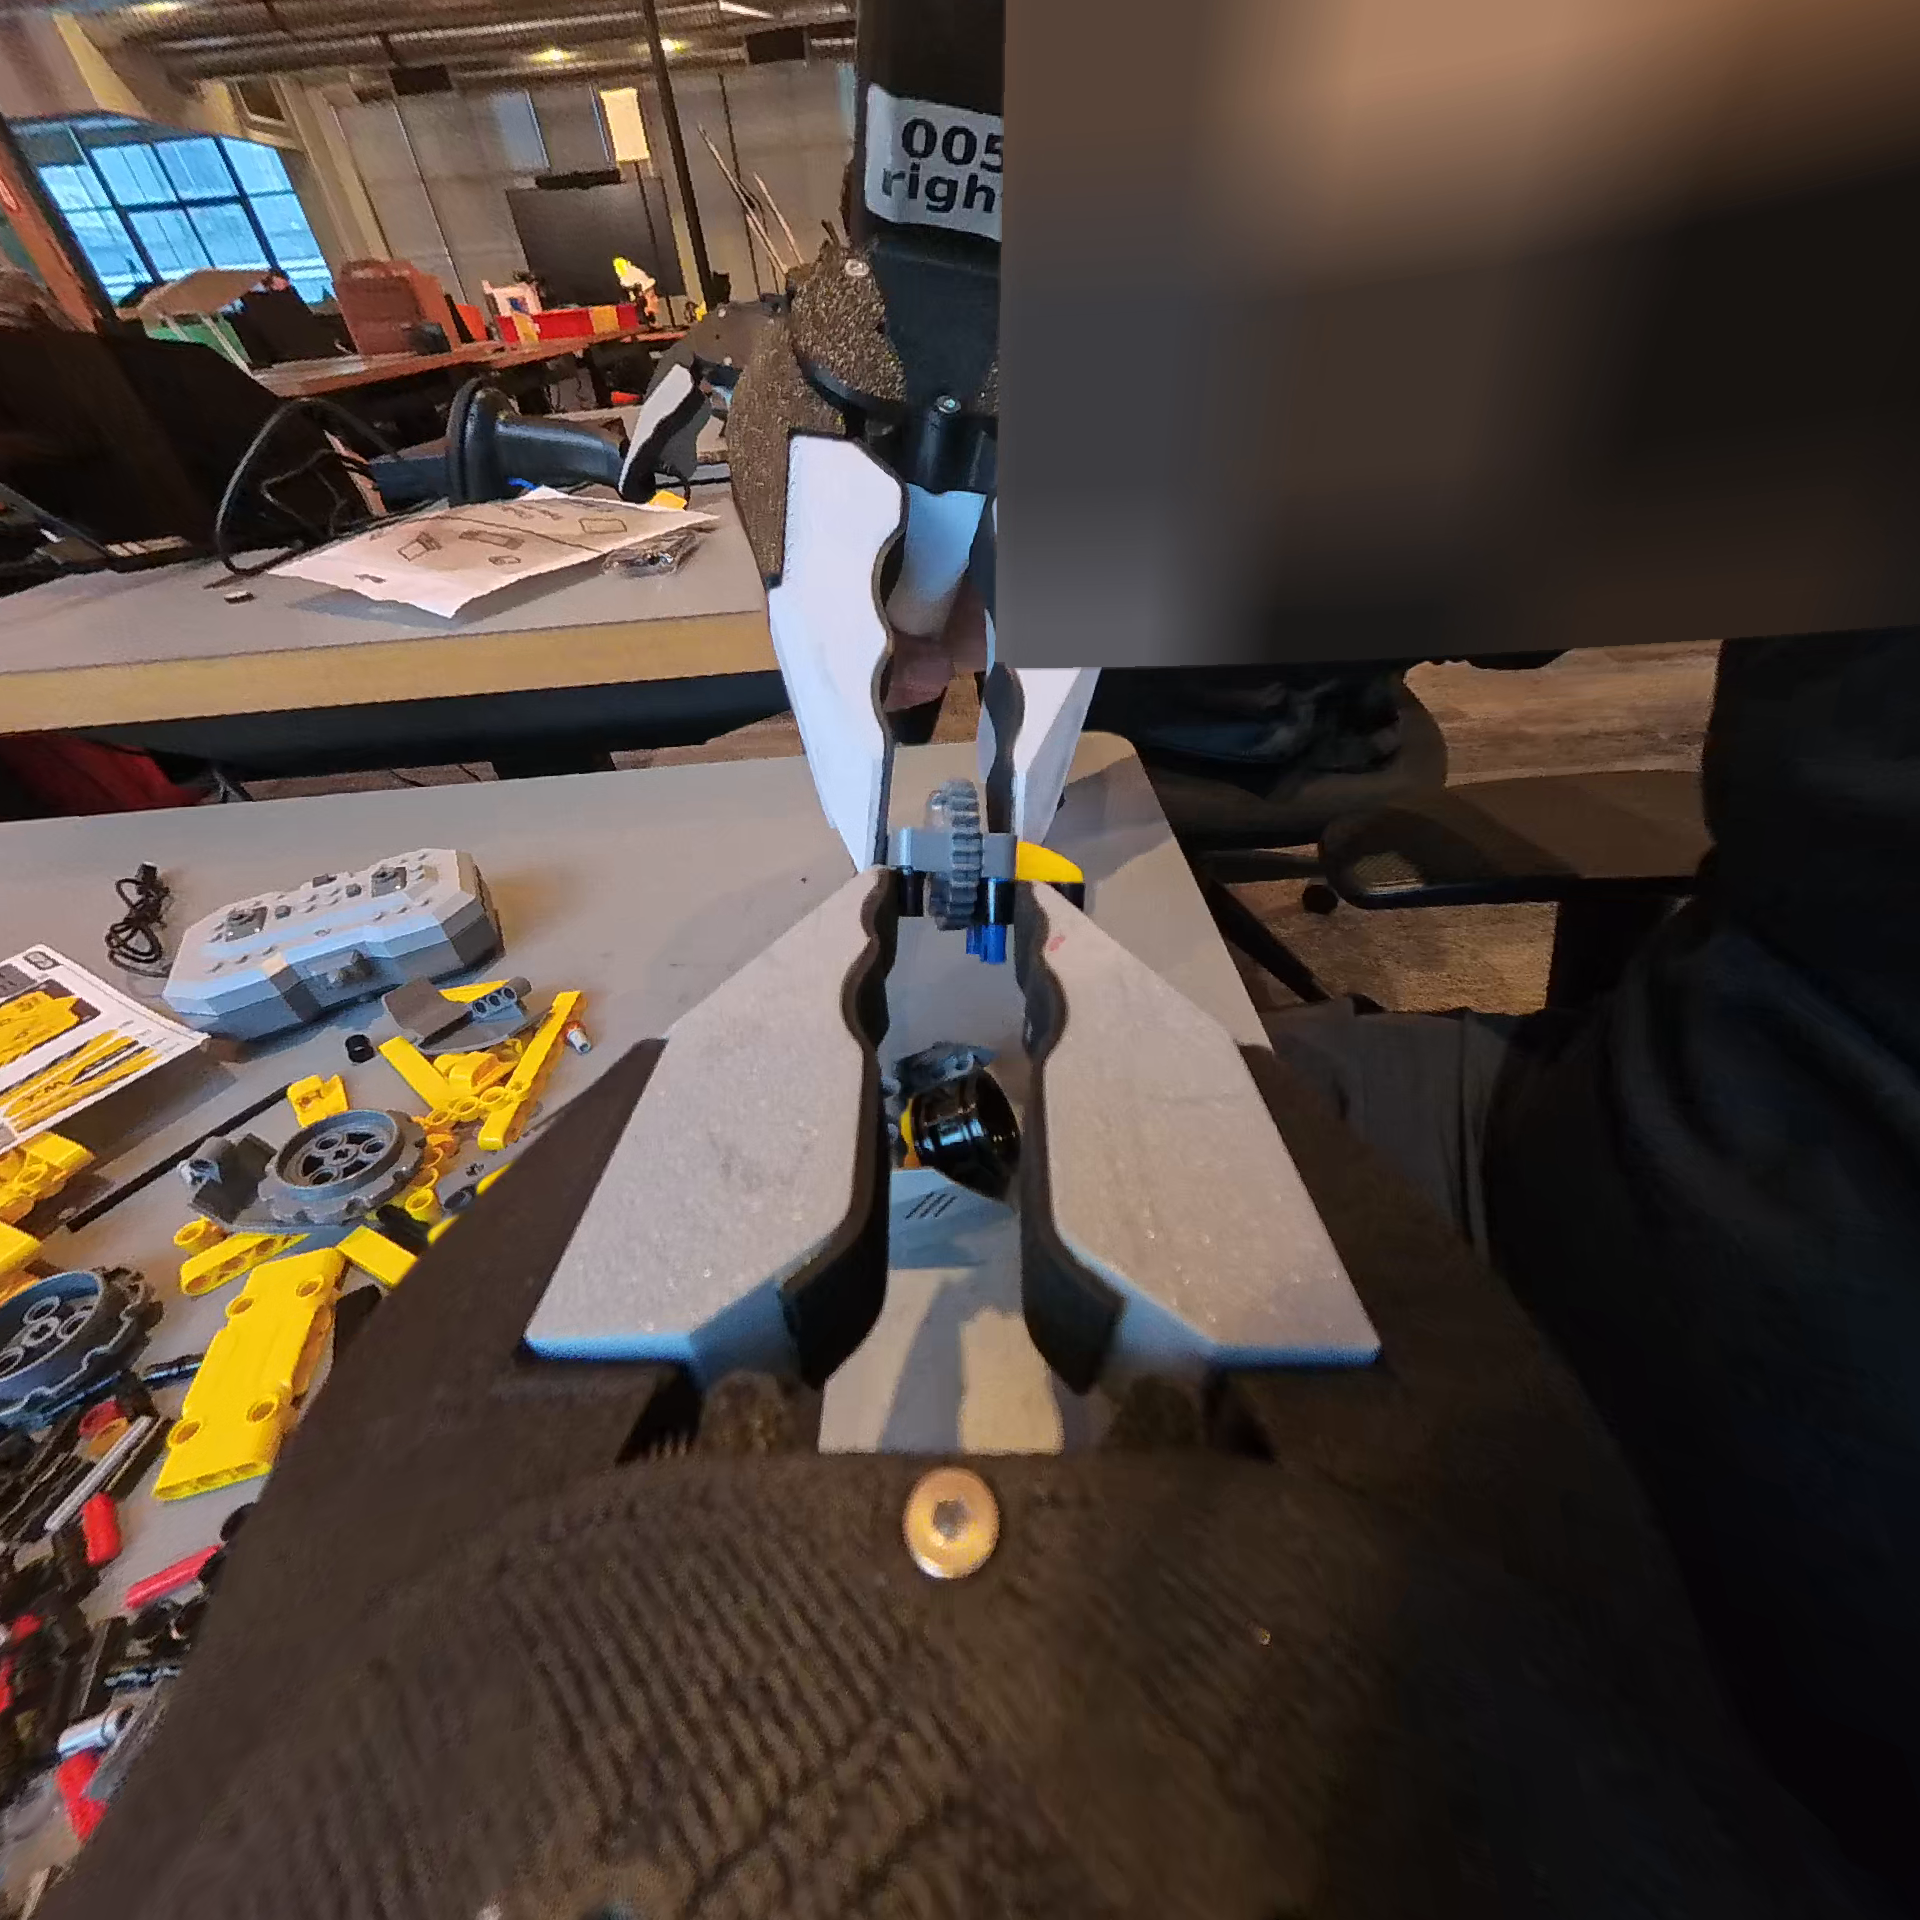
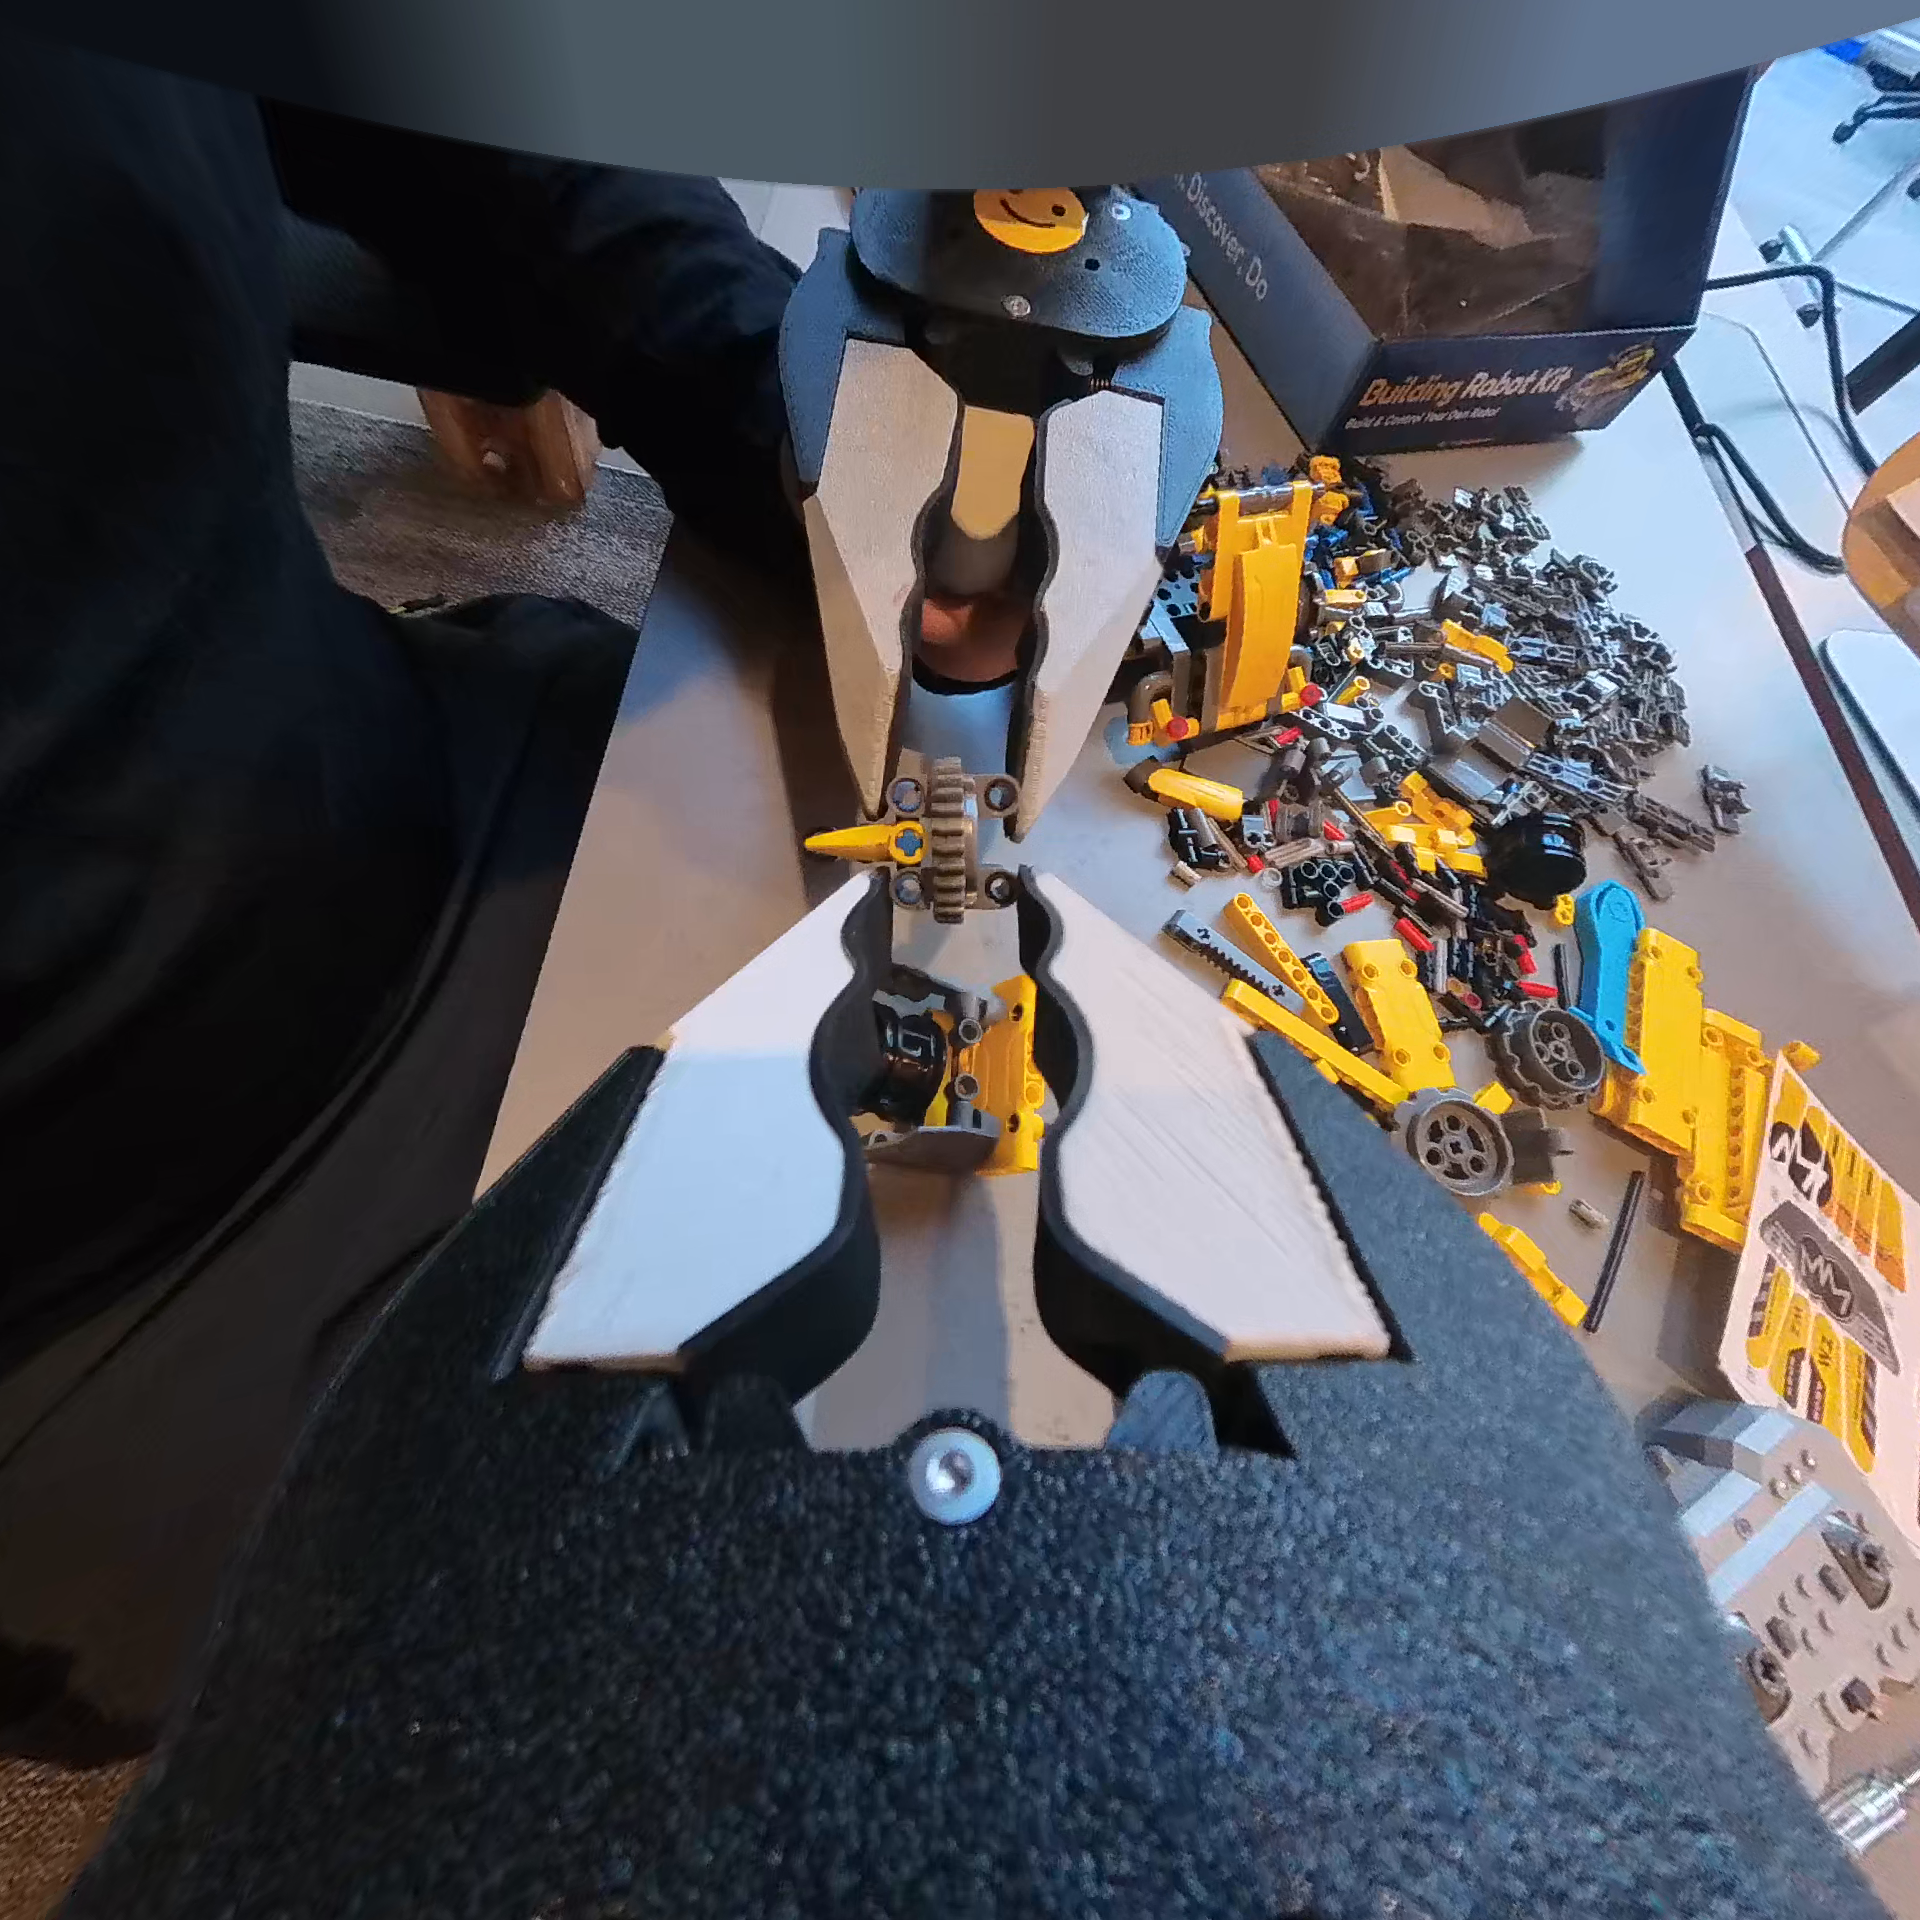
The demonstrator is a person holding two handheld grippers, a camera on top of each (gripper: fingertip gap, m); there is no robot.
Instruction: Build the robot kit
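Note:
A small gear assembly, a grey frame with a dark gear, black and blue pins and a yellow pointed piece, hangs above the grey table. My left gripper is shut on its lower end. My right gripper comes from the opposite side, shut on its grey frame. In the right wrist view the assembly sits between my right gripper and my left gripper. Below it on the table lies a yellow-and-grey block with a black wheel, also seen in the left wrist view.
Several loose yellow, grey and black building pieces cover the table. A grey control hub, a sticker sheet, a blue tool and a dark kit box lie around. A person in dark clothes sits at the table edge. Both grippers' tips are close together, under 4 cm apart.

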